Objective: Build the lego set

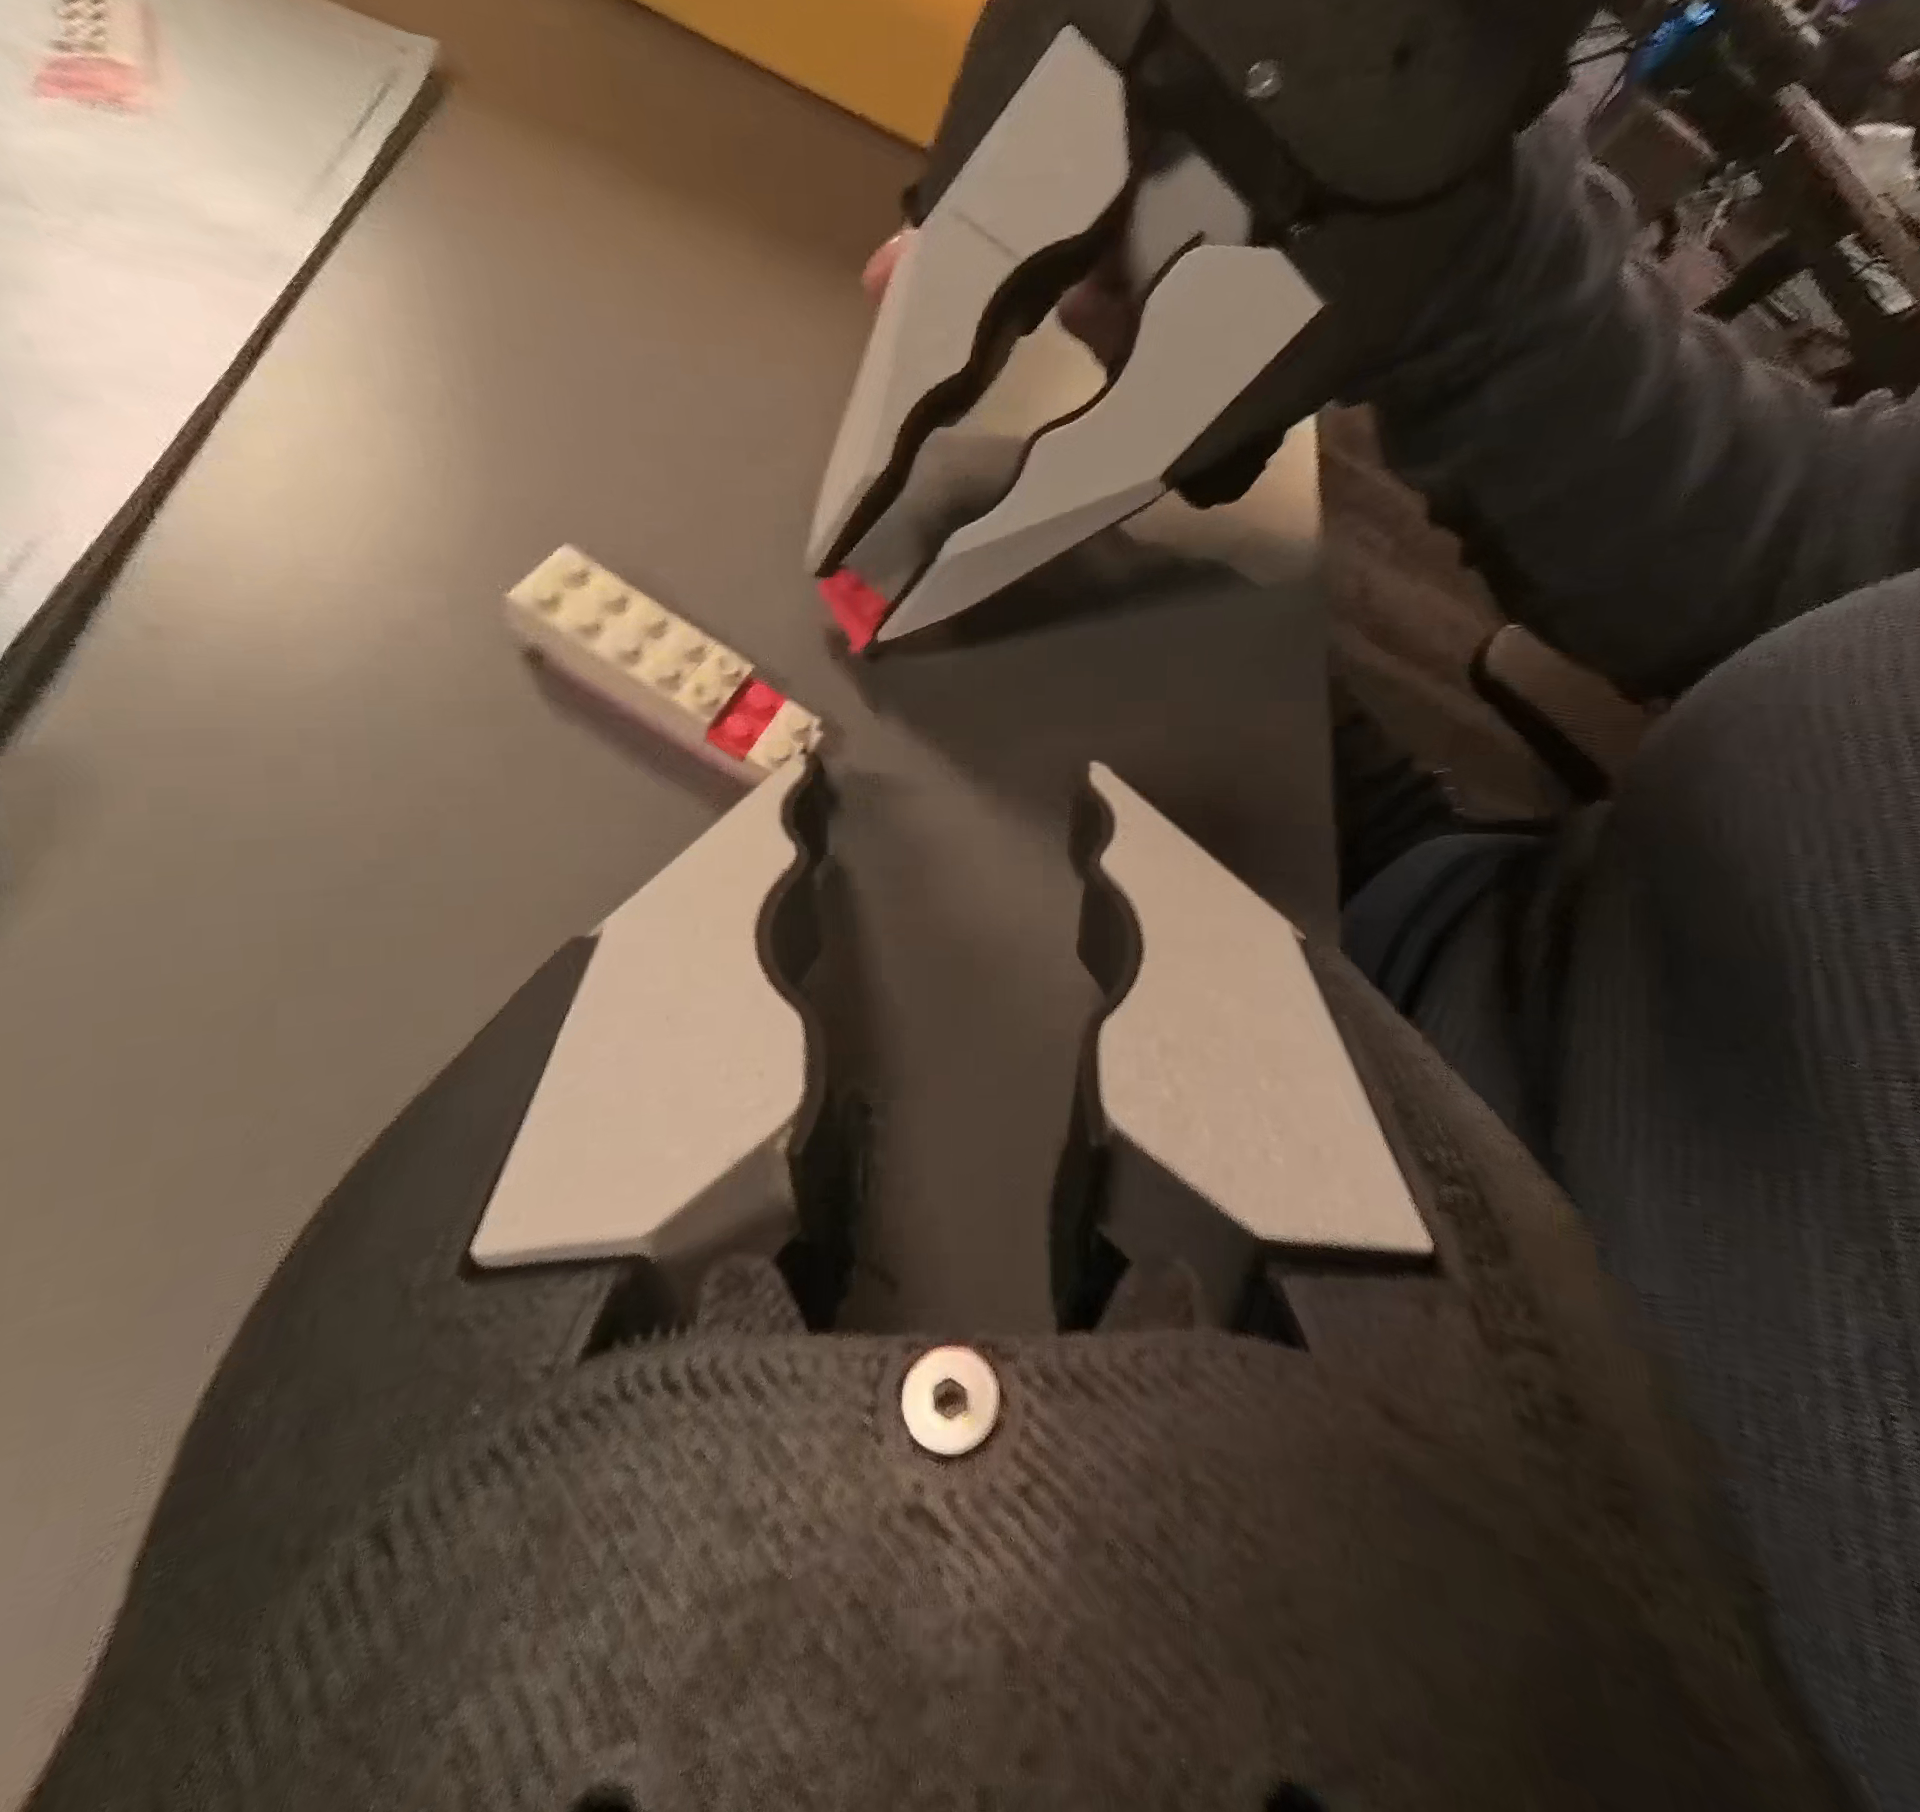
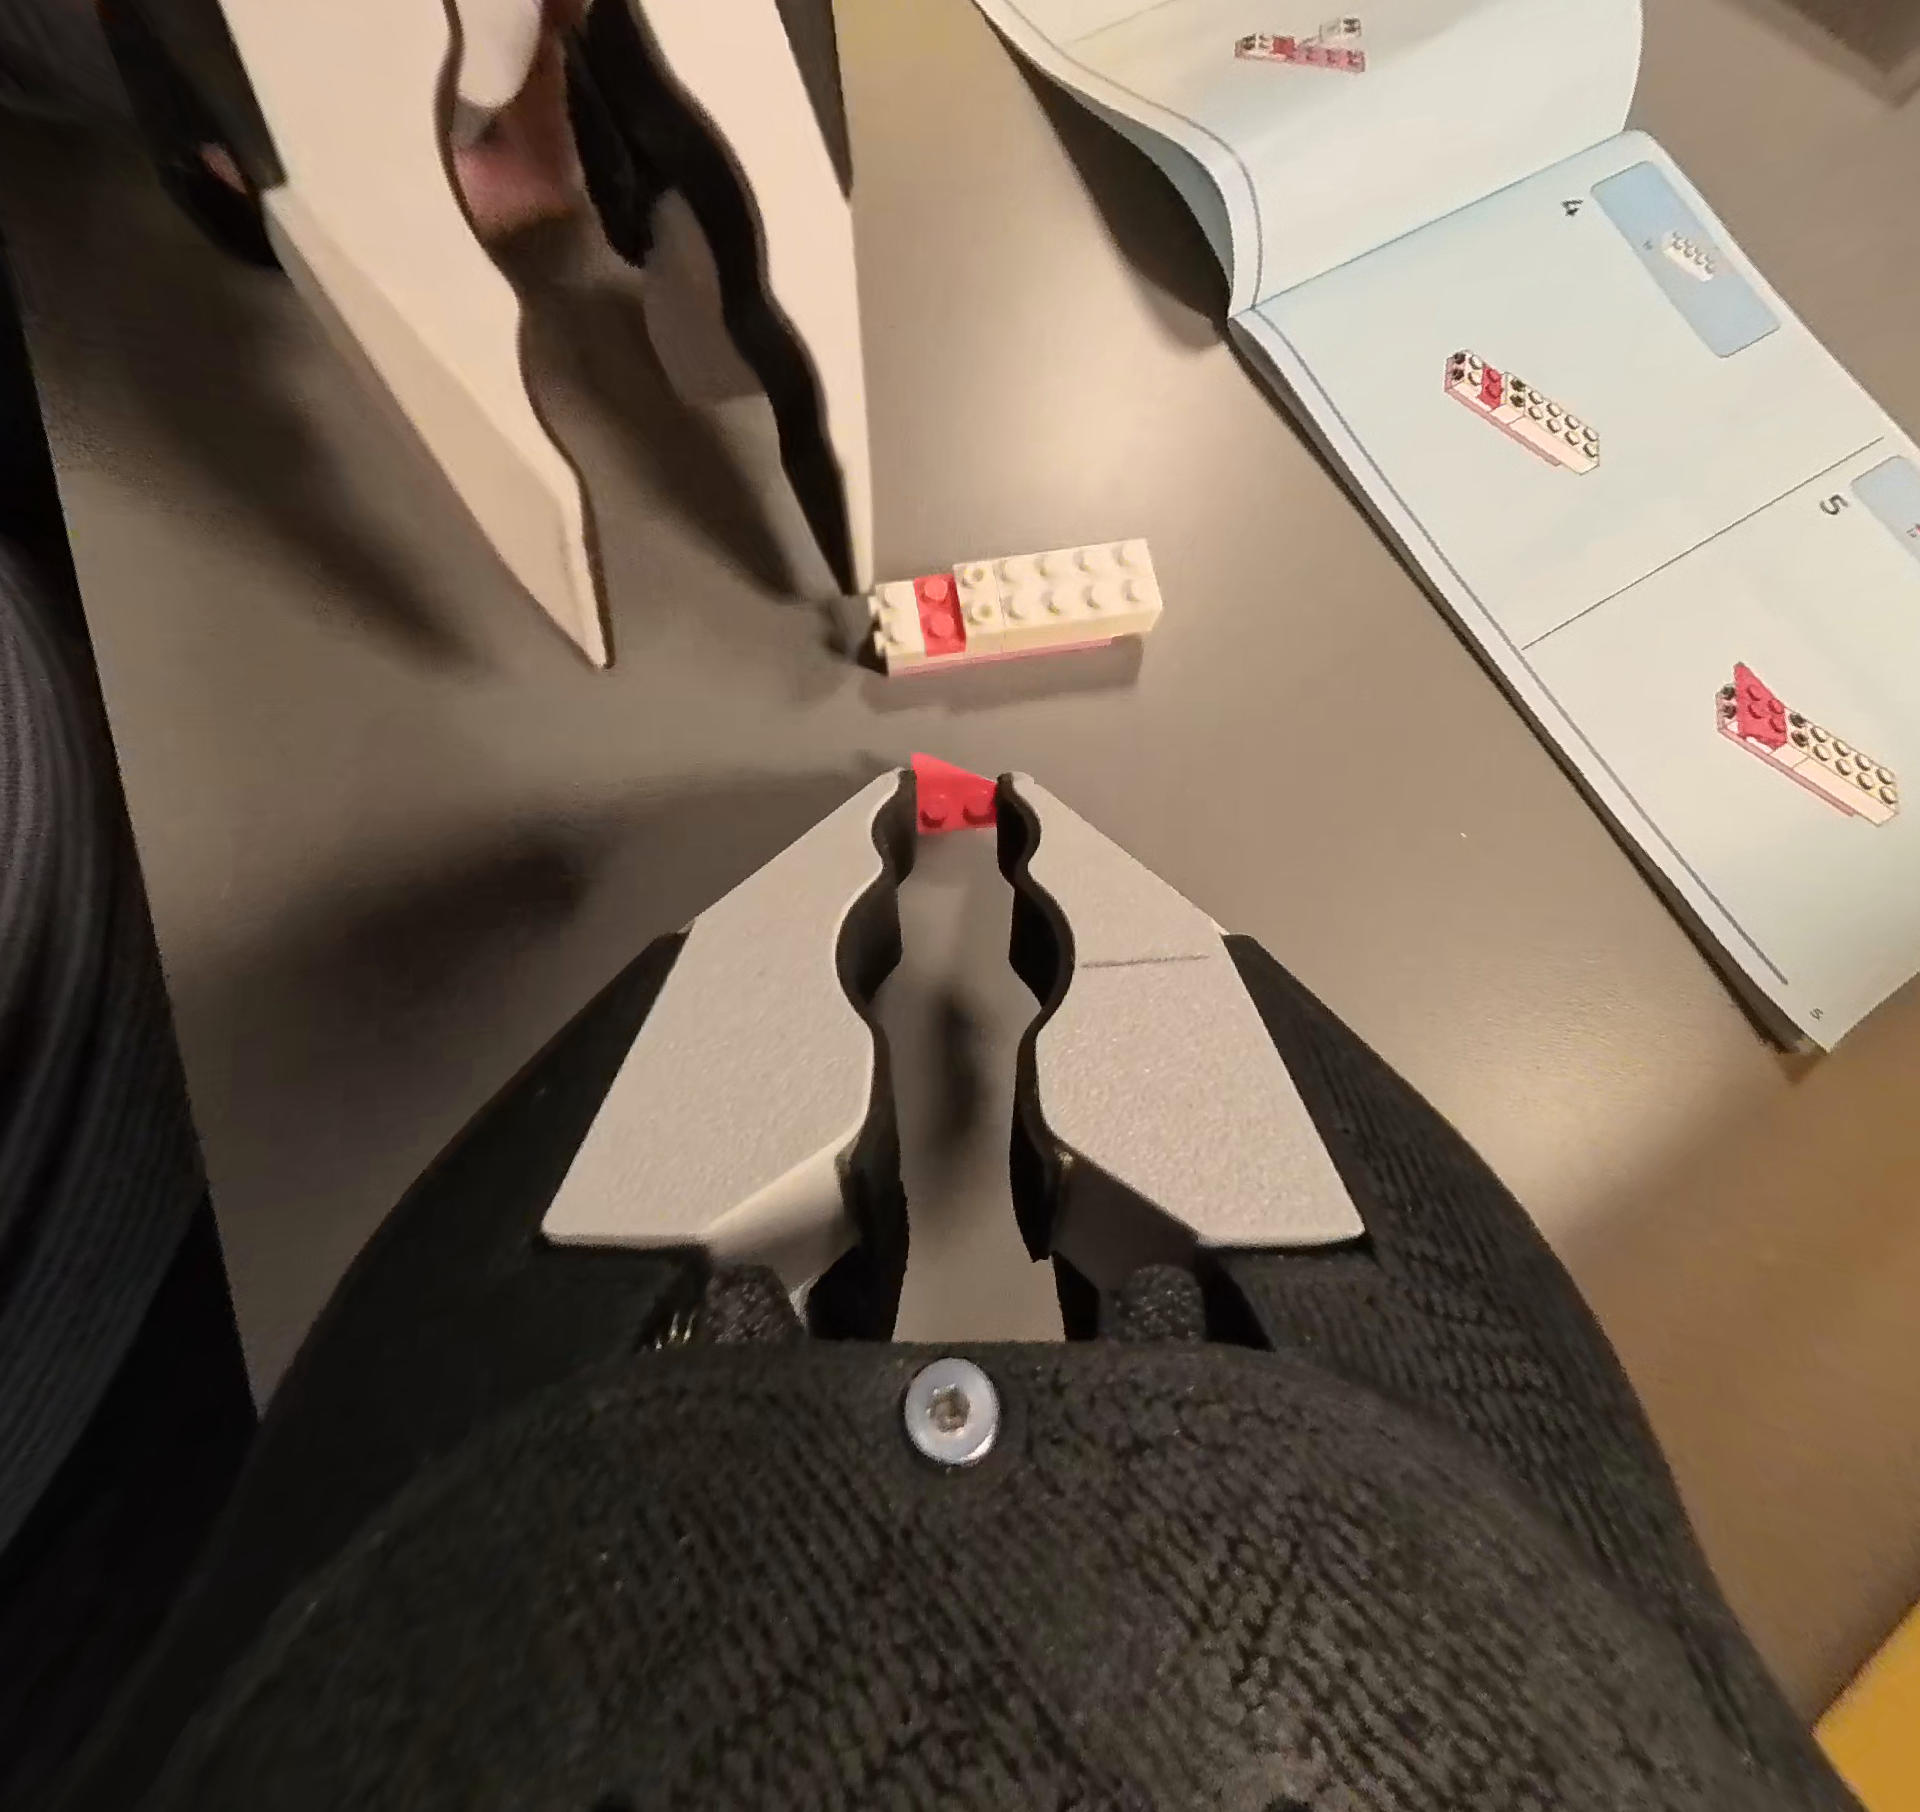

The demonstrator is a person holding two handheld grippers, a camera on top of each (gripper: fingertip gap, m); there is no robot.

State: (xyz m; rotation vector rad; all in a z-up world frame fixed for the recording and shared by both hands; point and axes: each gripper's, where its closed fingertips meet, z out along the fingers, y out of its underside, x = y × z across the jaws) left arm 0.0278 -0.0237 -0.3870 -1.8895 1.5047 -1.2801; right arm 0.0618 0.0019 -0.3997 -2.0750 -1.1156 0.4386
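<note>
Red wedge plate sits pinched at the tips of your right tongs, low over the surface. White brick stack lies just beyond. Your left tongs stand wide, empty, one tip at the stack's end. Booklet lies open, right.

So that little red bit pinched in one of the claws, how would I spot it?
Start at the dark table and find the white brick bar beside the open booklet. Just short of it, the right gripper pinches a red wedge plate at its fingertips. Unlike the bar's red strip, this piece is loose, pointed, and alone.
</note>
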